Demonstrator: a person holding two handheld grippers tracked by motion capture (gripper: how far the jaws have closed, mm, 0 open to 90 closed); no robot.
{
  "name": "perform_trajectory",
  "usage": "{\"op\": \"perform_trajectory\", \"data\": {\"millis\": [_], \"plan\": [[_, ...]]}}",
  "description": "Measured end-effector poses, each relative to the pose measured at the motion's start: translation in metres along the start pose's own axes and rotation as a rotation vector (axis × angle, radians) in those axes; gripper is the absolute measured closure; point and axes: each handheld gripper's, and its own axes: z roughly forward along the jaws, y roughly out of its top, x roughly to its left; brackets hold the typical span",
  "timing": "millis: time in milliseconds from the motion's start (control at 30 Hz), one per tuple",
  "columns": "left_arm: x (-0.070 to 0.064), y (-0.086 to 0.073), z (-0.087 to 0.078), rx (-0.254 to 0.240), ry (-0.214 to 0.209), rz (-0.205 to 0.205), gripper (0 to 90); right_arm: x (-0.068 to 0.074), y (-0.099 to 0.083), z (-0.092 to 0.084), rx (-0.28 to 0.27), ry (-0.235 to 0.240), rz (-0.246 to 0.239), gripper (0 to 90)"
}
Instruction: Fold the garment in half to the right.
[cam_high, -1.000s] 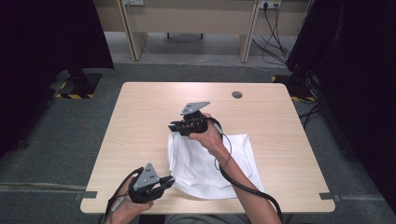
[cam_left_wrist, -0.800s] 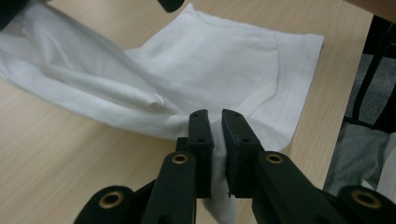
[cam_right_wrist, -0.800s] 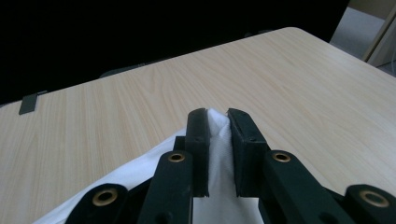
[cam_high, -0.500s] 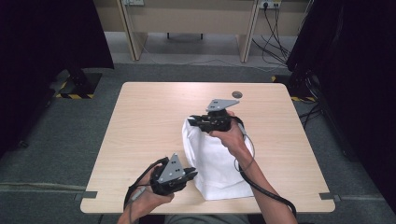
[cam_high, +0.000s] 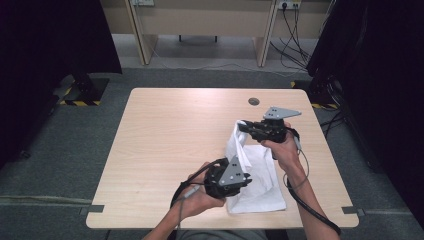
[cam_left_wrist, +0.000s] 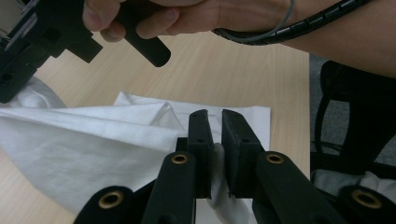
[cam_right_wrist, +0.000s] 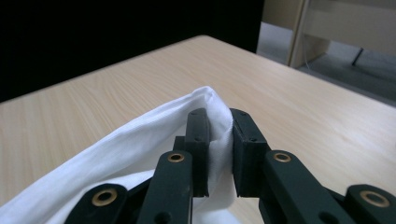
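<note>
Grey carpet floor (cam_high: 65, 145) all round, dark curtains left and right, pale wood furniture (cam_high: 200, 22) along the far wall with a wall socket and black cables (cam_high: 295, 35) hanging at the right. Yellow-black hazard tape (cam_high: 75, 102) marks the floor at the curtain feet.

Desk (cam_high: 170, 135): light wood-grain top, rectangular, round cable grommet (cam_high: 253, 101) near the far edge, right of centre. Left half of the top is bare.

White cloth (cam_high: 255, 185) sits on the right-near part of the desk, partly lifted: lower portion lies flat by the near edge, upper portion is pulled up into a ridge between the two tools.

Left hand-held gripper (cam_high: 245, 176), near edge of desk: jaws clamped on a fold of the cloth (cam_left_wrist: 93, 140); left gripper view shows fabric pinched in the narrow gap (cam_left_wrist: 214, 140).

Right hand-held gripper (cam_high: 243, 126), further back and higher: jaws clenched on the cloth's raised corner; right gripper view shows white fabric (cam_right_wrist: 140, 135) squeezed between them (cam_right_wrist: 219, 135), desk surface (cam_right_wrist: 303, 107) beyond.

Both forearms come in from the near edge; cables trail off each tool toward the person.
</note>
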Motion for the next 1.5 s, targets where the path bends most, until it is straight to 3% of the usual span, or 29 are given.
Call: {"op": "perform_trajectory", "data": {"millis": [100,167,233,300,400,467,533,700,767,1033,1133,1300,1367,1400,1467,1500], "plan": [[-0.002,-0.001,0.024,0.002,-0.047,-0.009,80.8,-0.012,-0.015,-0.01,0.021,-0.035,0.024,78.6],[-0.001,-0.001,0.032,-0.033,-0.086,-0.032,76.8,-0.023,-0.027,-0.017,0.038,-0.062,0.052,77.2],[0.005,-0.003,0.033,-0.065,-0.111,-0.077,61.5,-0.03,-0.035,-0.021,0.103,-0.108,0.057,67.3],[0.009,-0.005,0.031,-0.077,-0.106,-0.097,52.6,-0.037,-0.042,-0.029,0.128,-0.199,0.073,59.4],[0.039,-0.019,0.02,-0.113,-0.006,-0.195,35.4,-0.046,-0.049,-0.044,0.124,-0.253,0.11,49.5],[0.059,-0.03,0.016,-0.107,0.052,-0.259,31.8,-0.048,-0.052,-0.05,0.111,-0.245,0.127,45.5],[0.076,-0.042,0.018,-0.064,0.126,-0.284,28.5,-0.046,-0.055,-0.054,0.1,-0.23,0.125,43.7],[0.097,-0.063,0.031,0.005,0.181,-0.332,26.5,-0.035,-0.061,-0.05,0.128,-0.196,0.097,41.0],[0.1,-0.068,0.035,0.024,0.194,-0.332,26.0,-0.032,-0.064,-0.048,0.138,-0.184,0.092,40.3],[0.112,-0.073,0.056,0.058,0.22,-0.319,23.9,-0.017,-0.069,-0.033,0.185,-0.147,0.052,37.5],[0.118,-0.075,0.066,0.066,0.207,-0.326,24.1,-0.011,-0.071,-0.026,0.196,-0.12,0.025,35.2],[0.124,-0.082,0.081,0.081,0.199,-0.327,25.8,-0.005,-0.069,-0.003,0.218,-0.056,-0.012,32.1],[0.126,-0.086,0.085,0.111,0.201,-0.321,26.0,-0.003,-0.068,0.009,0.238,-0.032,-0.018,30.6],[0.126,-0.086,0.085,0.111,0.201,-0.321,26.6,-0.003,-0.069,0.017,0.265,-0.031,-0.023,29.7],[0.129,-0.094,0.089,0.162,0.199,-0.329,27.5,-0.008,-0.072,0.026,0.323,-0.066,-0.023,29.0],[0.132,-0.099,0.088,0.136,0.178,-0.375,27.0,-0.014,-0.076,0.029,0.35,-0.085,-0.011,29.1]]}}
